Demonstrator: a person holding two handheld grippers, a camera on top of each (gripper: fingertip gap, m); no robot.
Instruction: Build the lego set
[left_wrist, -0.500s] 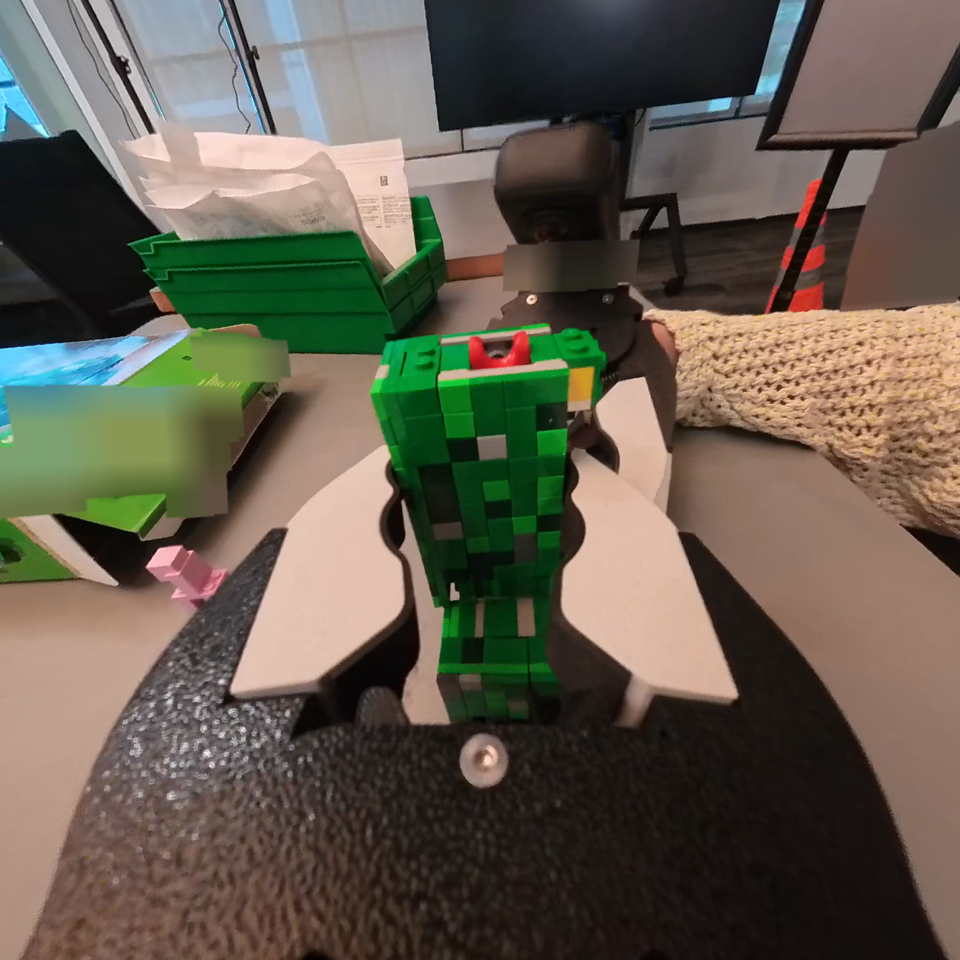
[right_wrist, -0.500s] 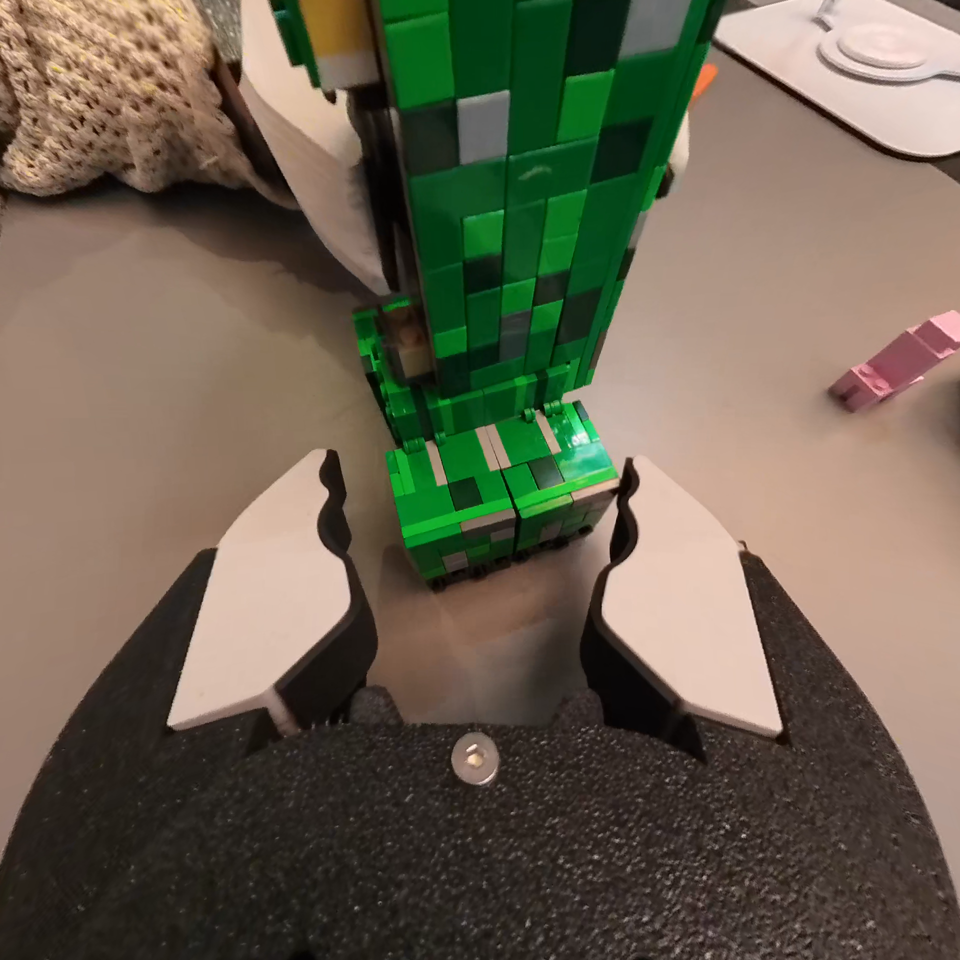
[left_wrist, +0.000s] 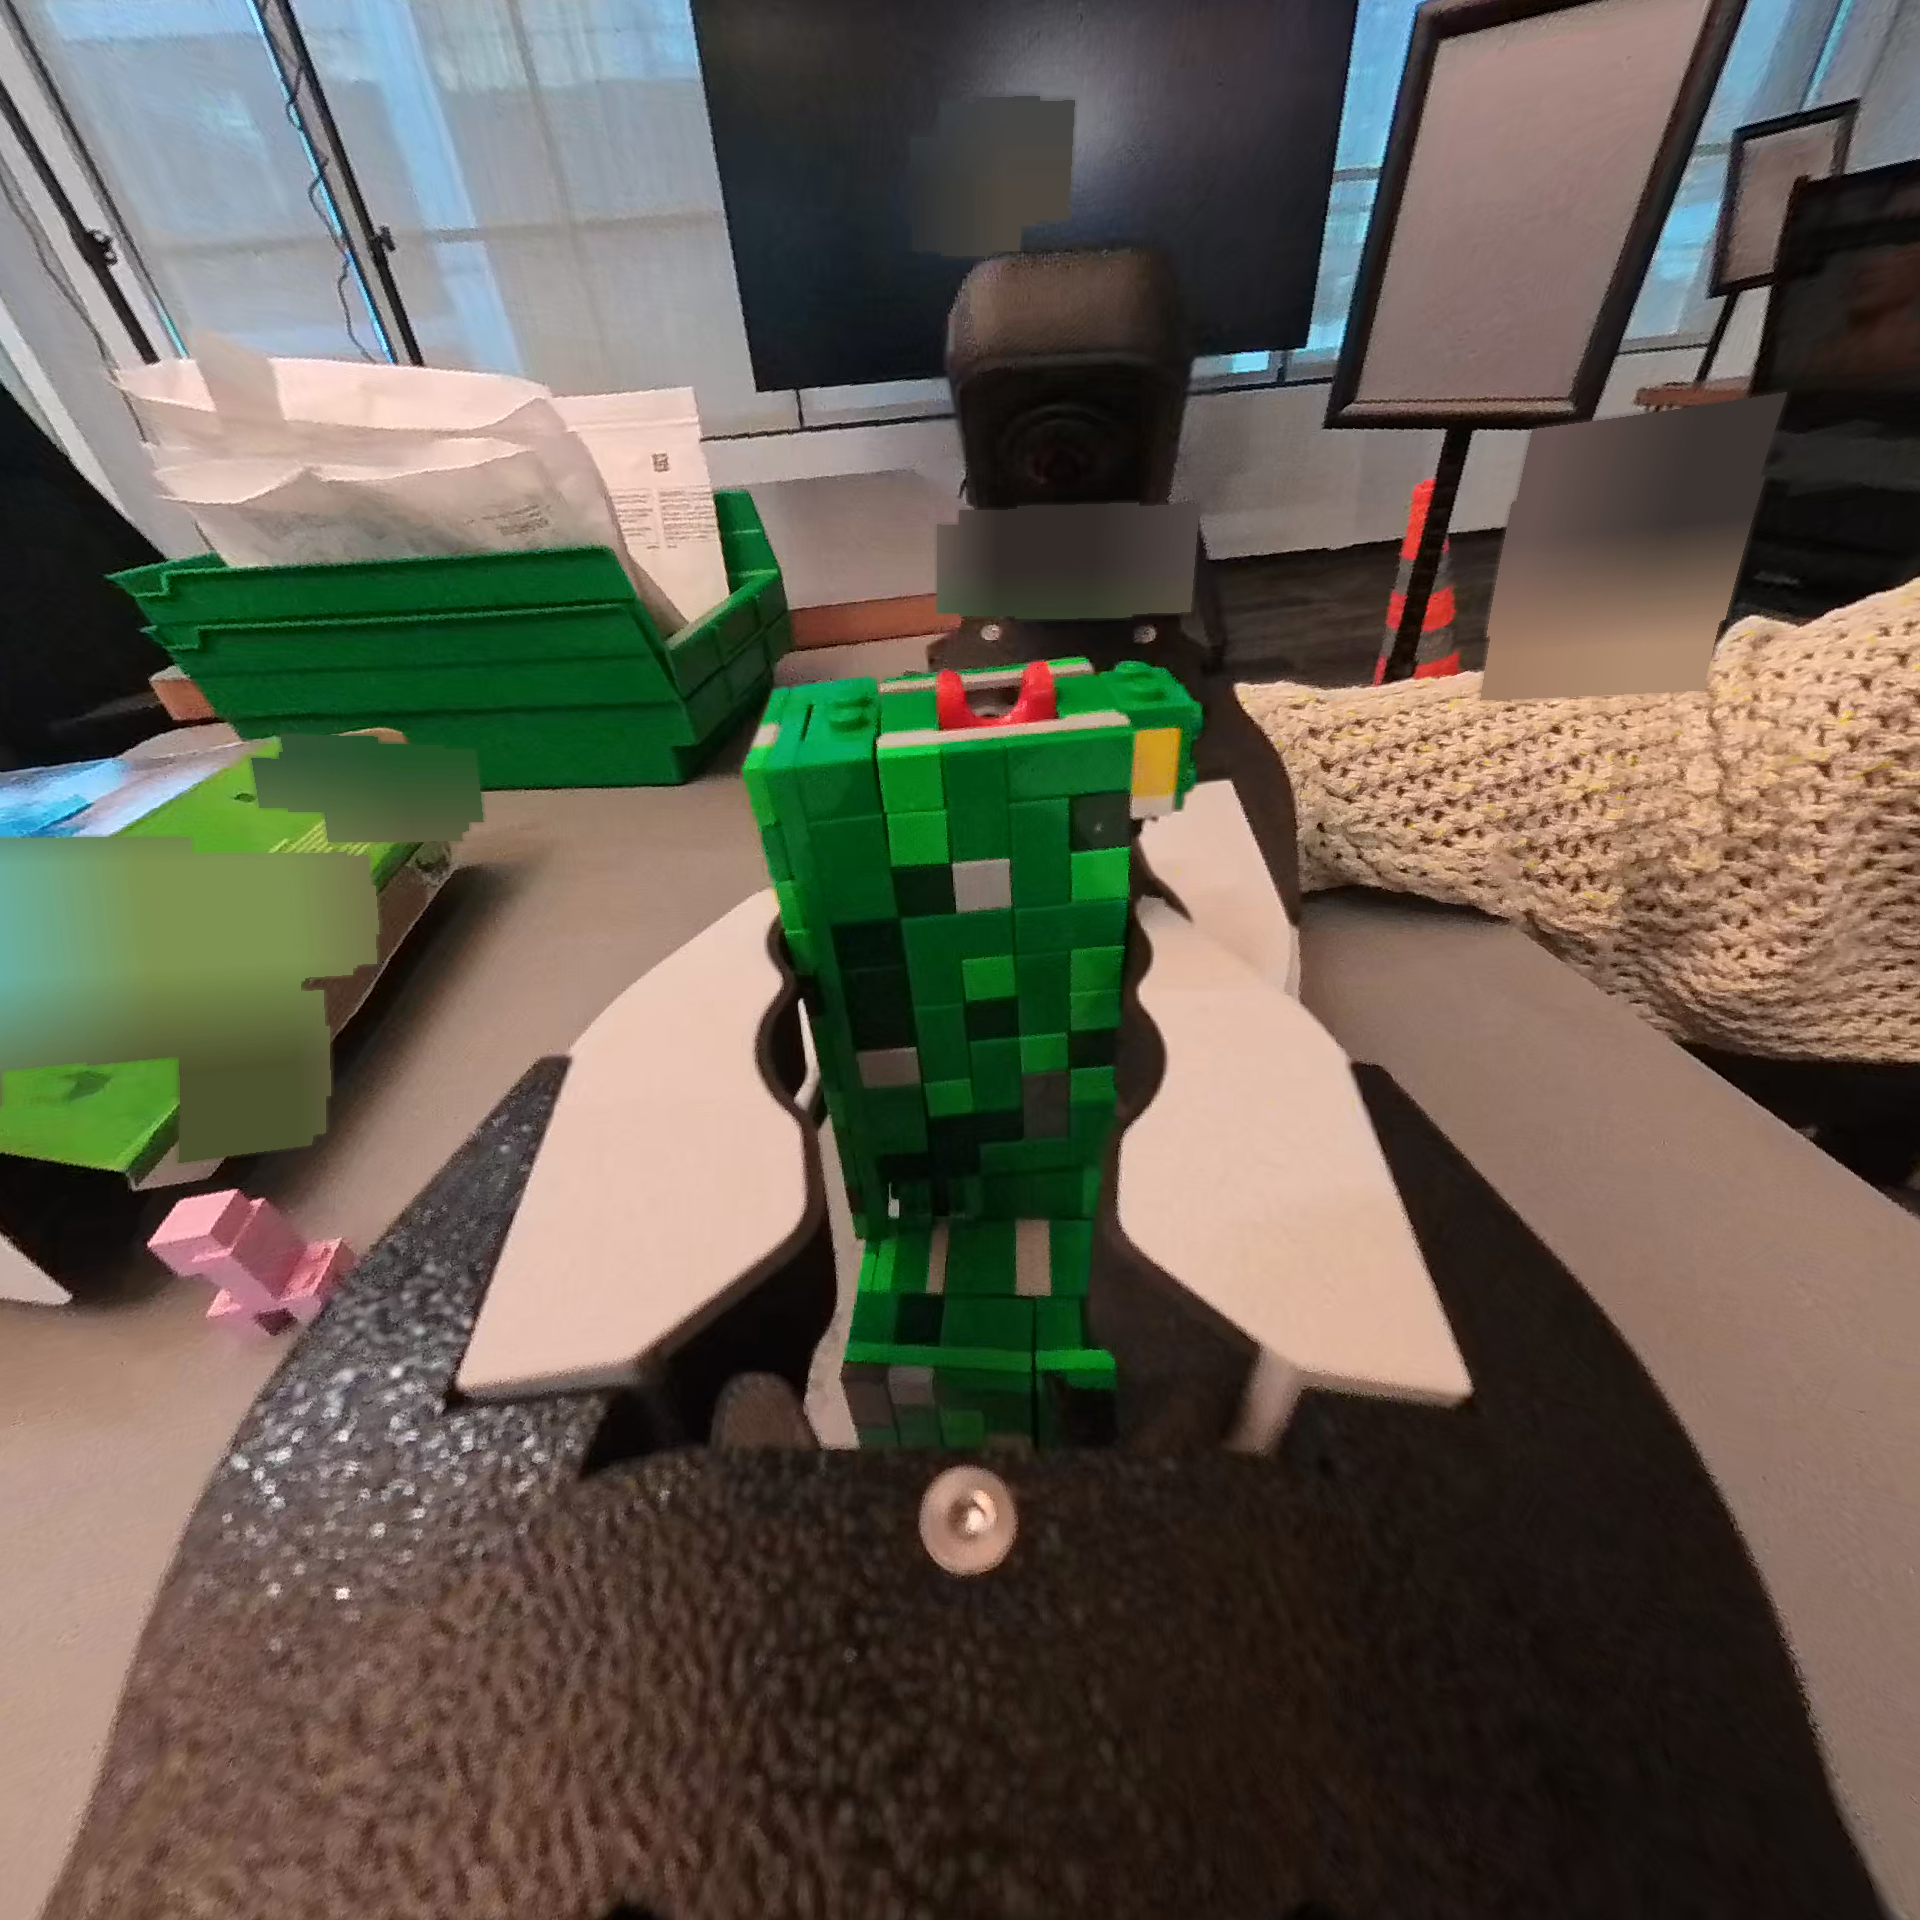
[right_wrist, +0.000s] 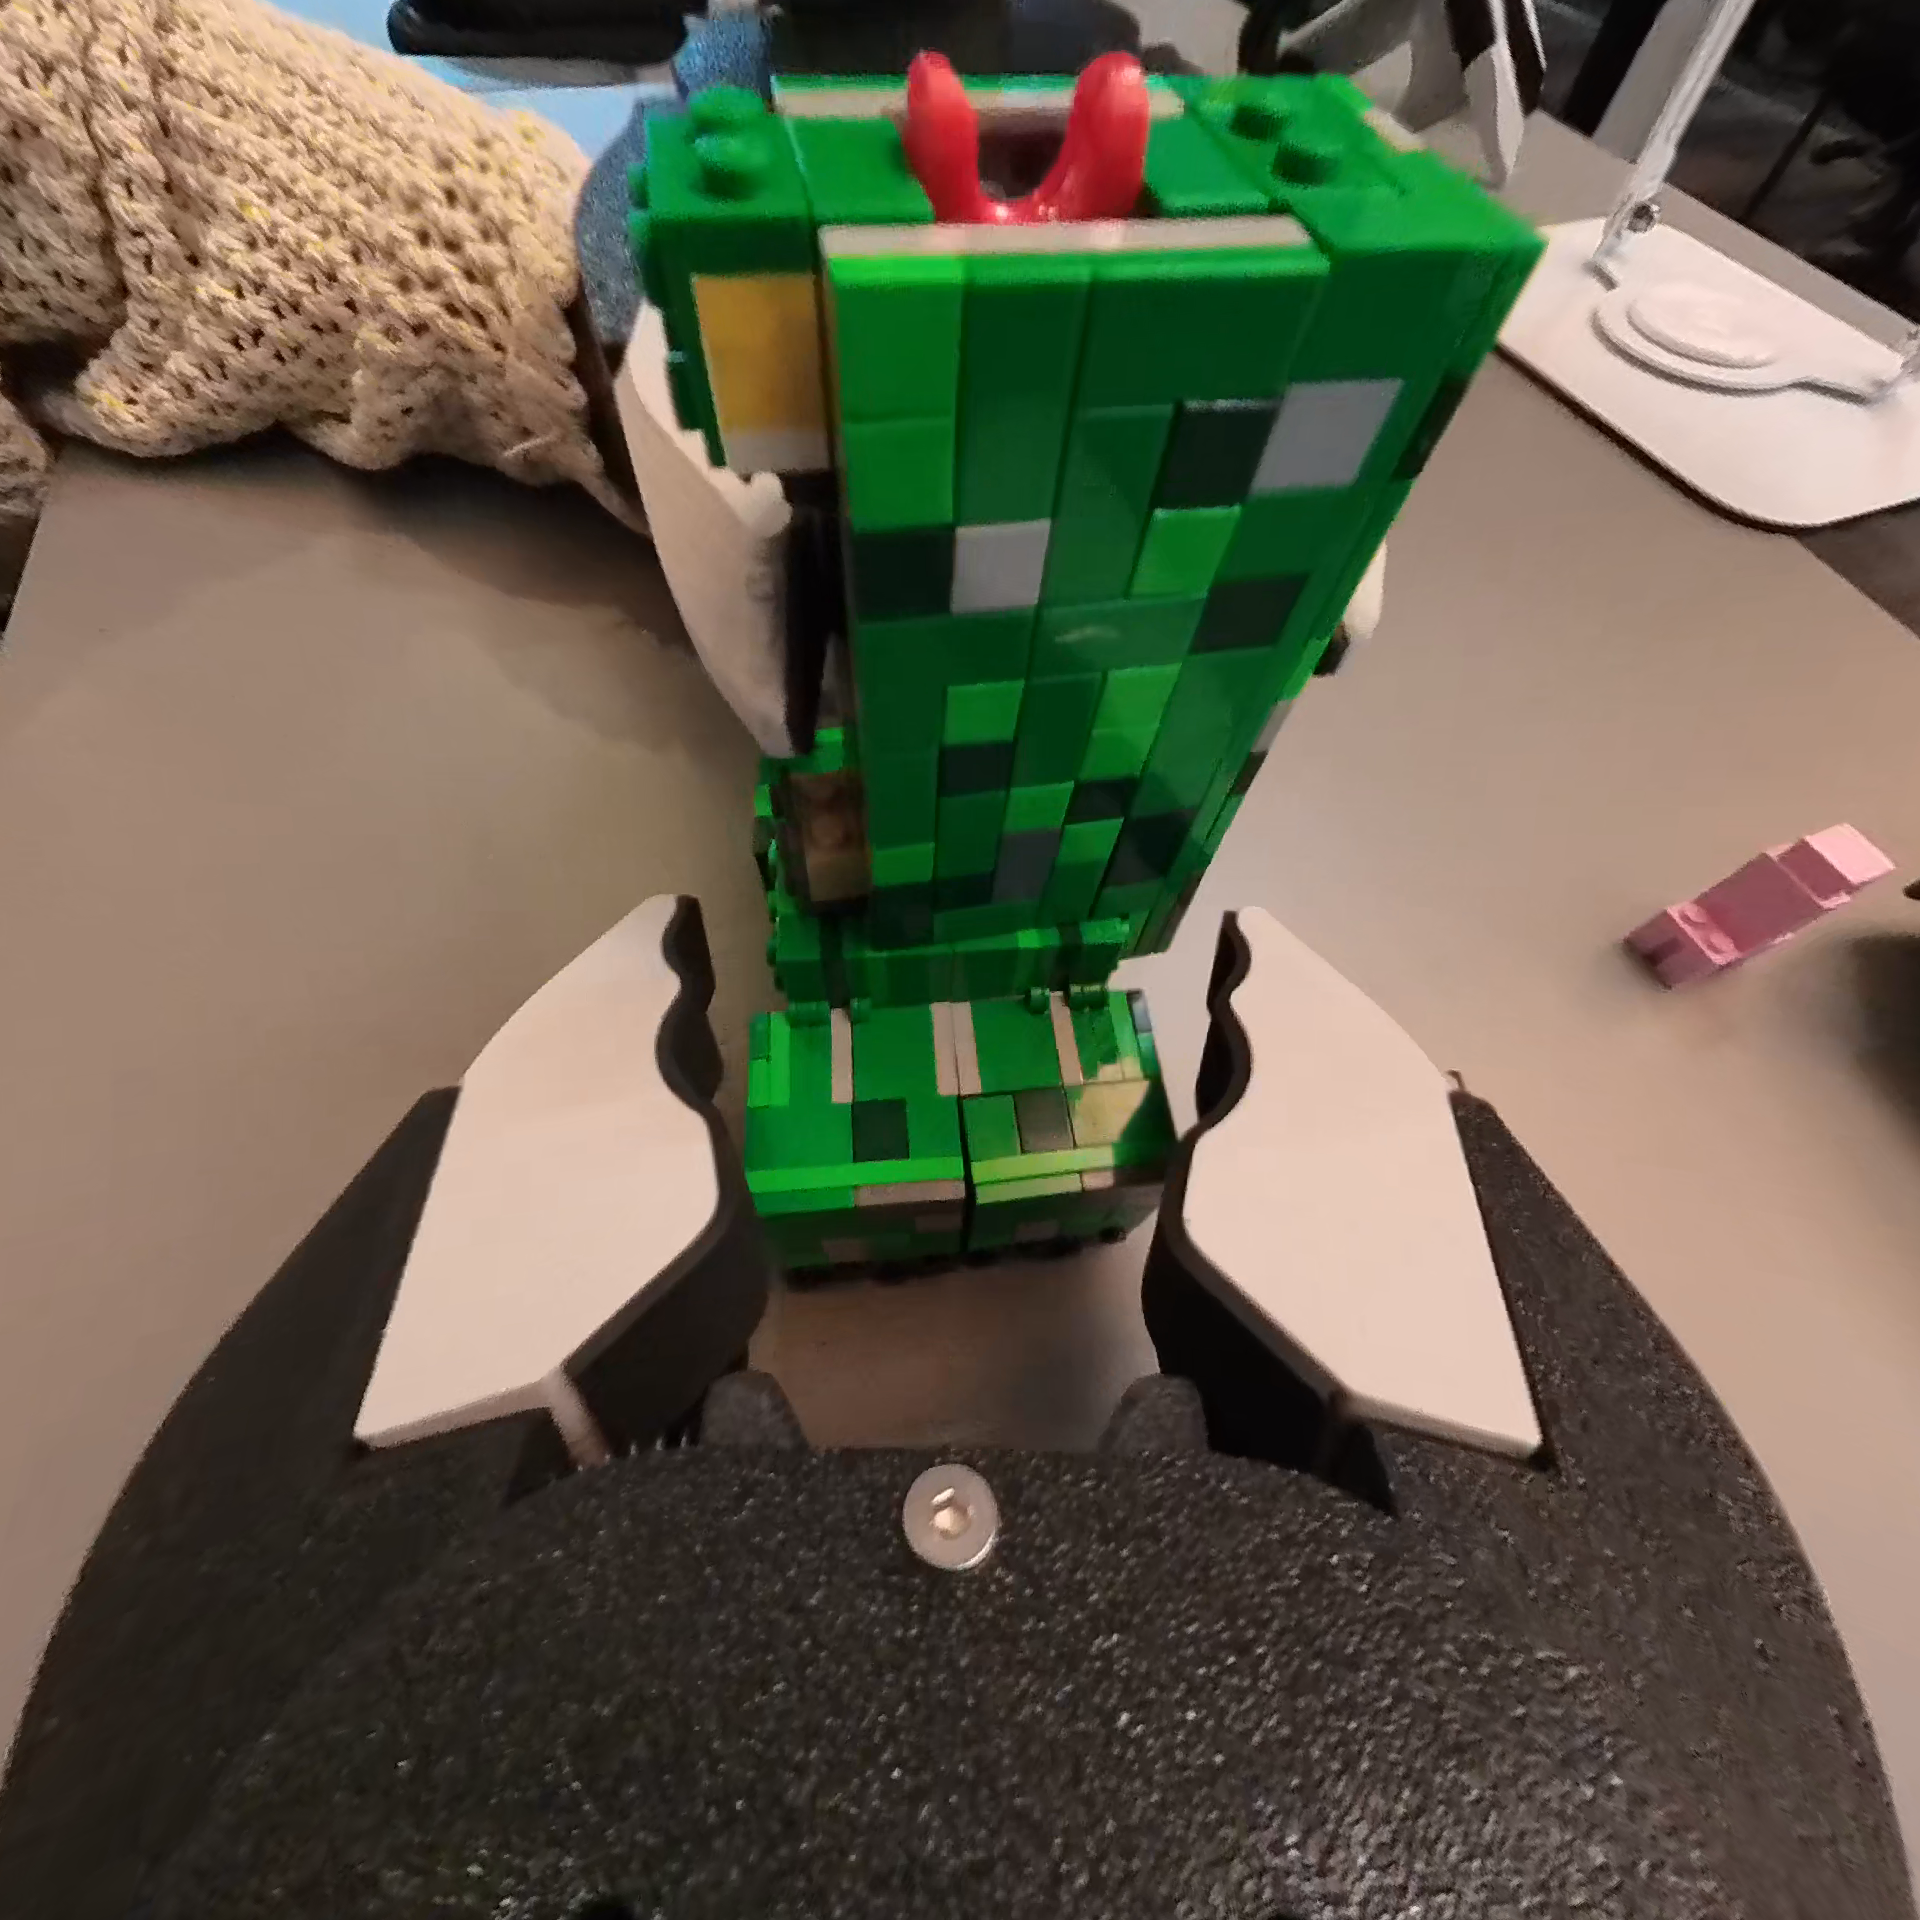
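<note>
A tall green lego figure (left_wrist: 966, 987) stands upright on the grey table (left_wrist: 1538, 1091), with a red piece (left_wrist: 992, 701) in its top and a yellow tile (left_wrist: 1155, 758) near one upper corner. My left gripper (left_wrist: 956, 935) is shut on its body at mid height. In the right wrist view the figure (right_wrist: 1049, 623) faces me, and my right gripper (right_wrist: 956, 925) is open, its jaws close on either side of the figure's feet (right_wrist: 956, 1132). I cannot tell whether they touch. The left gripper's white fingers (right_wrist: 707, 561) show behind the body.
A pink lego piece (left_wrist: 249, 1273) lies on the table to the left, also seen in the right wrist view (right_wrist: 1756, 904). Stacked green bins (left_wrist: 447, 665) with paper bags and a lego box (left_wrist: 83, 1117) stand at left. A knit sleeve (left_wrist: 1558, 831) reaches in. A white base (right_wrist: 1714, 416) sits far right. Tip to tip, the grippers are about 6 cm apart.
My right gripper has moved forward and tilted up, so the feet now sit between its jaws, which have narrowed a little. The left gripper still holds the figure.
</note>
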